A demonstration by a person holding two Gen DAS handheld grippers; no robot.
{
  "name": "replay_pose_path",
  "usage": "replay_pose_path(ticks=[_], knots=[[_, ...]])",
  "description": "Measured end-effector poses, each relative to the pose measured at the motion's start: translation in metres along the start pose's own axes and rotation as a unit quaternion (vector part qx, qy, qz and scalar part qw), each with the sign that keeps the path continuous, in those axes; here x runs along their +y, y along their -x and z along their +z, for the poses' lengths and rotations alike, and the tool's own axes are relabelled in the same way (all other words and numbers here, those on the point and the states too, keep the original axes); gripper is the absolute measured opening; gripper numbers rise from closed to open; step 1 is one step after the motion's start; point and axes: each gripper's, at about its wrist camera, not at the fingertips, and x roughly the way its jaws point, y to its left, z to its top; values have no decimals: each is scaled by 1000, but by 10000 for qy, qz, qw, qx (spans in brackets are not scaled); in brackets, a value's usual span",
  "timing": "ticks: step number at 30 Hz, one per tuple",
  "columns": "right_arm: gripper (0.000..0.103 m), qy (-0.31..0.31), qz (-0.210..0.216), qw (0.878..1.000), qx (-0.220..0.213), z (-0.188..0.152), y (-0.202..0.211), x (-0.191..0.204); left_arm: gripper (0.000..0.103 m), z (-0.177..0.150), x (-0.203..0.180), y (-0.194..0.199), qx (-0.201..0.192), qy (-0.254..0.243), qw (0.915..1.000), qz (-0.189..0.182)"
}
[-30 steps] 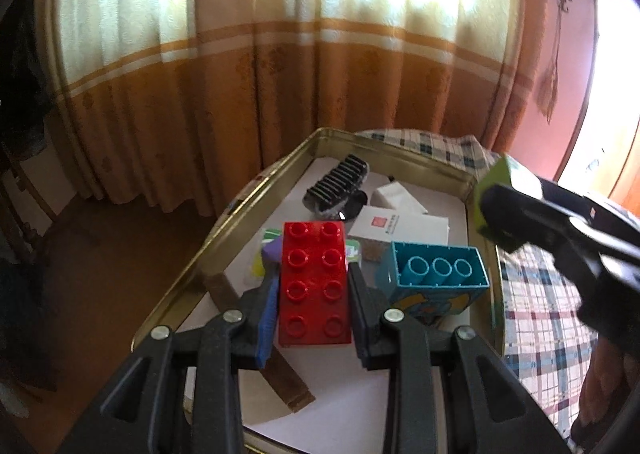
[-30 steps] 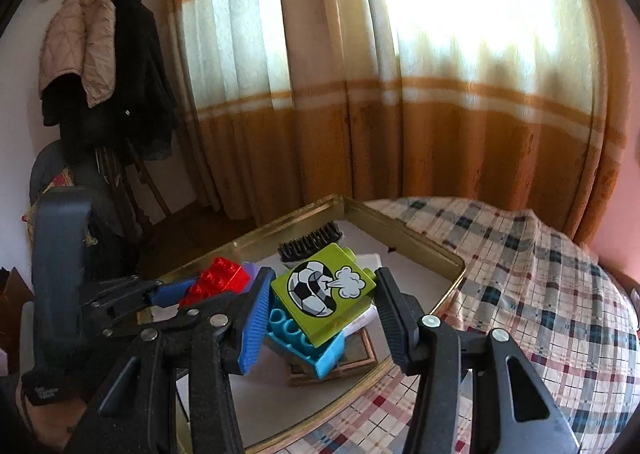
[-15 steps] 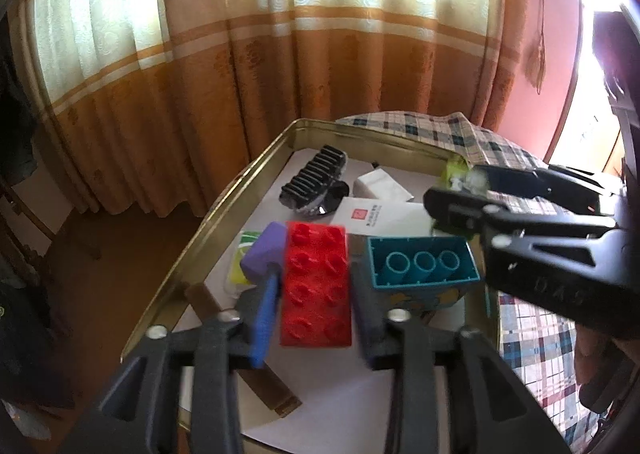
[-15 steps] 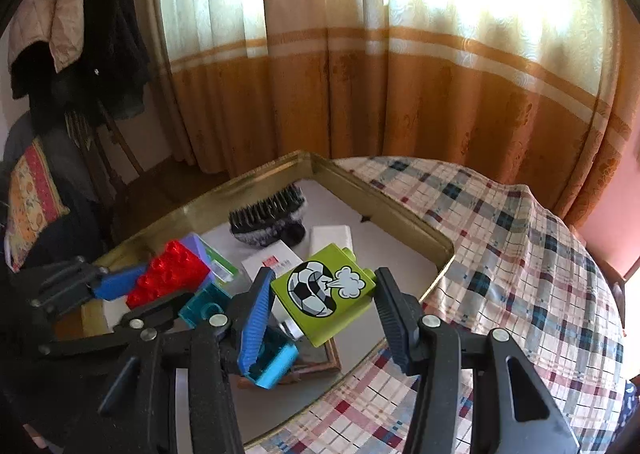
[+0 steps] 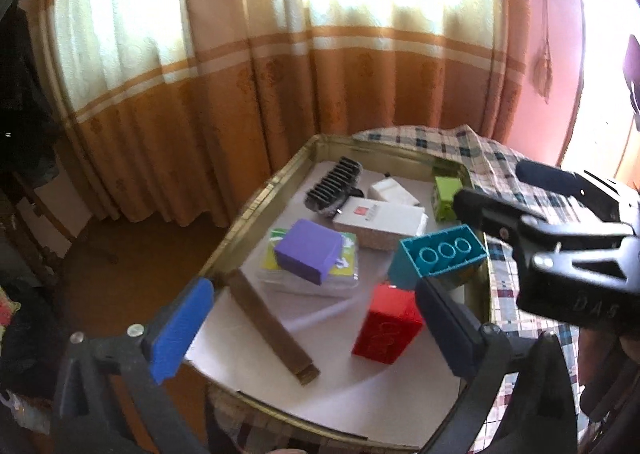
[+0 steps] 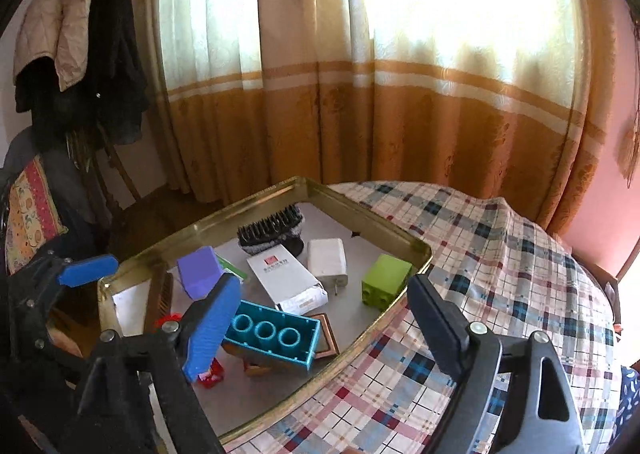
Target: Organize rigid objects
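Note:
My left gripper [image 5: 312, 330] hangs over the near end of the gold tray [image 5: 256, 214], its jaws opening wide. The red brick [image 5: 388, 328] lies loose and blurred on the tray's white floor, close to the dark right finger [image 5: 444, 326], with no pad on it. My right gripper [image 6: 324, 320] is also opening, with nothing between its fingers. The green brick [image 6: 386, 280] rests in the tray [image 6: 360, 210] at its right corner, beyond those fingers. A teal brick [image 6: 272, 334] and a purple block [image 6: 200, 272] lie in the tray too.
The tray also holds a black brush [image 6: 272, 230], a white box [image 6: 286, 278], a white charger [image 6: 326, 256], a wooden strip [image 5: 272, 326] and a small frame [image 6: 326, 338]. It sits on a checked cloth [image 6: 500, 254]. Curtains hang behind, a chair with coats at the left.
Both grippers went from shut to wide open. The red brick left my left gripper and dropped onto the tray. The green brick left my right gripper and landed in the tray's corner.

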Motion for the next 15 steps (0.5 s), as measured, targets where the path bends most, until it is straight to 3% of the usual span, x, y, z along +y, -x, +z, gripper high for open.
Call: replay_pose_path(ticks=[15], knots=[[88,86,23,9994,-323,1,18,9,103,-1,23,1,84,315,9992,216]])
